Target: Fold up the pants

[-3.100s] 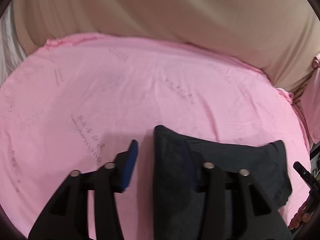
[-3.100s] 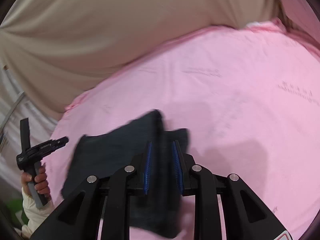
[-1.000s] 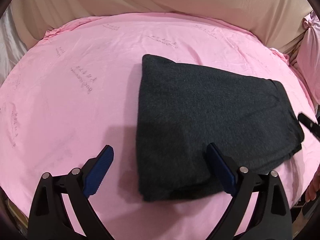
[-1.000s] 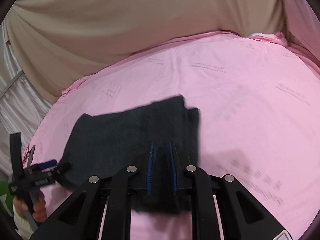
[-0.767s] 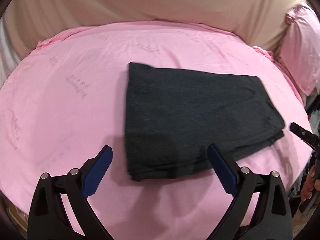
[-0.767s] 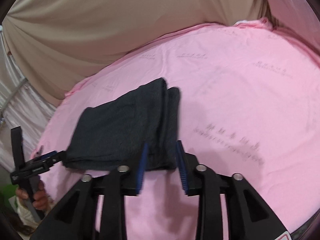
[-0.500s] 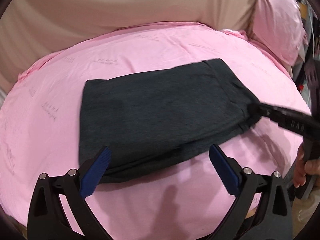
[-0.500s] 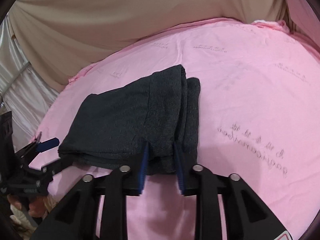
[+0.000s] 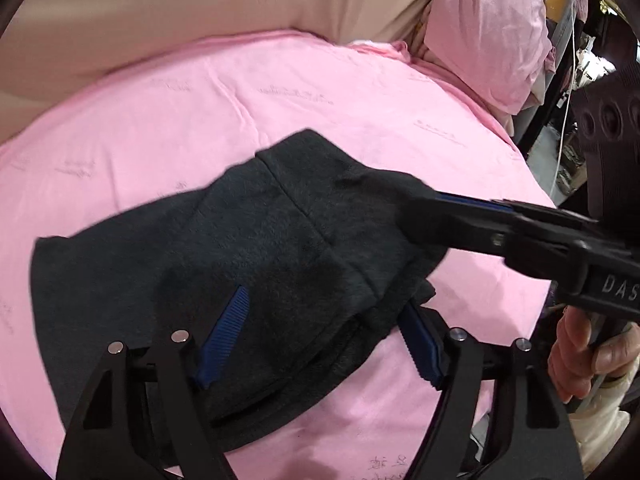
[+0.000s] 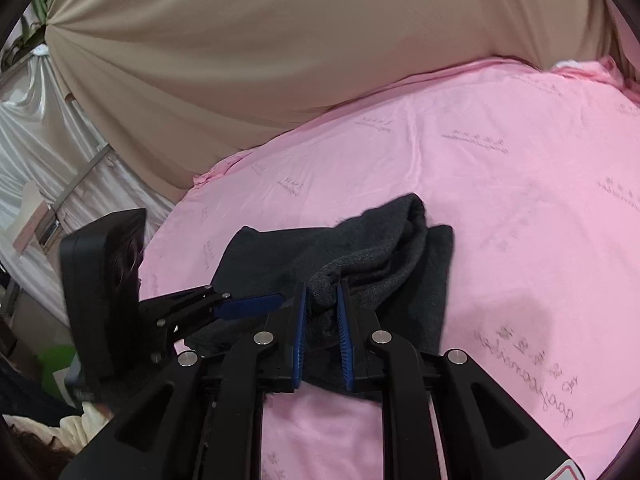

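Between the closing jaws of the left gripper (image 9: pixel 320 336) lies the dark pants (image 9: pixel 240 248) edge, not yet pinched. Beside it, the right gripper (image 10: pixel 322 308) holds a pants fold on the pink bed (image 10: pixel 520 200).

1. One folded dark grey knit pair of pants (image 9: pixel 256 248), lying on the bed.
2. One pink printed bed sheet (image 9: pixel 168 112).
3. One pink pillow (image 9: pixel 488 28), at the bed's far corner.
4. Two black two-finger grippers: left gripper (image 9: pixel 320 340) and right gripper (image 10: pixel 322 312).
5. Four blue ribbed pads, two per gripper.
6. One bare hand (image 9: pixel 588 356) visible, on the right gripper's handle.
7. One beige draped cloth (image 10: pixel 300 48) behind the bed.
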A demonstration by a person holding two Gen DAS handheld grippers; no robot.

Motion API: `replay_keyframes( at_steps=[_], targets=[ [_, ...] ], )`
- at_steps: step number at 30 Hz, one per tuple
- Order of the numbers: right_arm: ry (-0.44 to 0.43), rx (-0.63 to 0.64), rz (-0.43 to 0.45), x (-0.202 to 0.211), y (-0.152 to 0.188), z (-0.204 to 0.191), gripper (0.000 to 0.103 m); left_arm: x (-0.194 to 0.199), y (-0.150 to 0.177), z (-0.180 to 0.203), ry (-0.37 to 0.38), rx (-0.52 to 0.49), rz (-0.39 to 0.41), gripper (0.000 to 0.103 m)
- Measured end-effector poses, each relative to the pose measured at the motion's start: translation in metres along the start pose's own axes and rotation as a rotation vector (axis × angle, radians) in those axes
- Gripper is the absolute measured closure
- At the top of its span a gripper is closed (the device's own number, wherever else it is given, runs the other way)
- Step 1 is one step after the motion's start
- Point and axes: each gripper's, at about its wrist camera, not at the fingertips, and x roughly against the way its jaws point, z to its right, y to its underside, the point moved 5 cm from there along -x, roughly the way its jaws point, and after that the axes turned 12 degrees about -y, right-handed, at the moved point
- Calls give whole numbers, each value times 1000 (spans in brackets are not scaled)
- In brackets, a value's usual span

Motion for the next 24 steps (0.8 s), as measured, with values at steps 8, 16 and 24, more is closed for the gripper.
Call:
replay_keyframes(
  at_steps=[8, 16, 24],
  targets=[
    [31, 13, -30, 2, 16, 8, 83, 4, 26, 4, -42, -53, 12, 15],
    [-26, 59, -56, -13, 3, 1, 96, 9, 20, 4, -95, -74, 34, 13],
    [-188, 106, -20, -21, -43, -35, 96, 0, -22, -14, -54, 11, 25, 95]
  ],
)
